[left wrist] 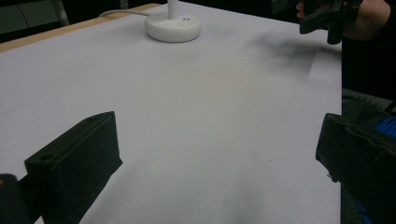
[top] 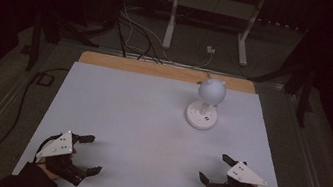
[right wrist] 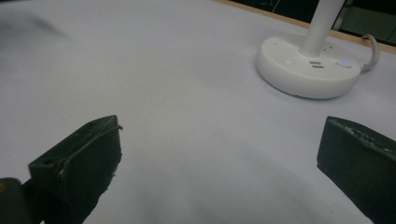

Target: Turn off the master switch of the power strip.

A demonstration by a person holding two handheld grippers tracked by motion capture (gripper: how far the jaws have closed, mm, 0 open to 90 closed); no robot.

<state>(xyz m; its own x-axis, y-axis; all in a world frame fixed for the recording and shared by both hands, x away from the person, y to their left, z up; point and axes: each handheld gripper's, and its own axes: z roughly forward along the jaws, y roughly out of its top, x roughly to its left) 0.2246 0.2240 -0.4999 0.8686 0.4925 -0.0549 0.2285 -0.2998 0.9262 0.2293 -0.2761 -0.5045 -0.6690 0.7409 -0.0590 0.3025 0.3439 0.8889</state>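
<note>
White lamp (top: pixel 207 105) stands beyond left gripper (top: pixel 90 153) and right gripper (top: pixel 214 167), fingers spread empty

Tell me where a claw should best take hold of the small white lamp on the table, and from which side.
Probably the thin upright stem between the round base and the ball-shaped head. The base looks too wide and flat for the jaws, and the head is round and likely slippery. Come from the near side with the open right claw, which is closer; the cord leaves at the back.
</note>
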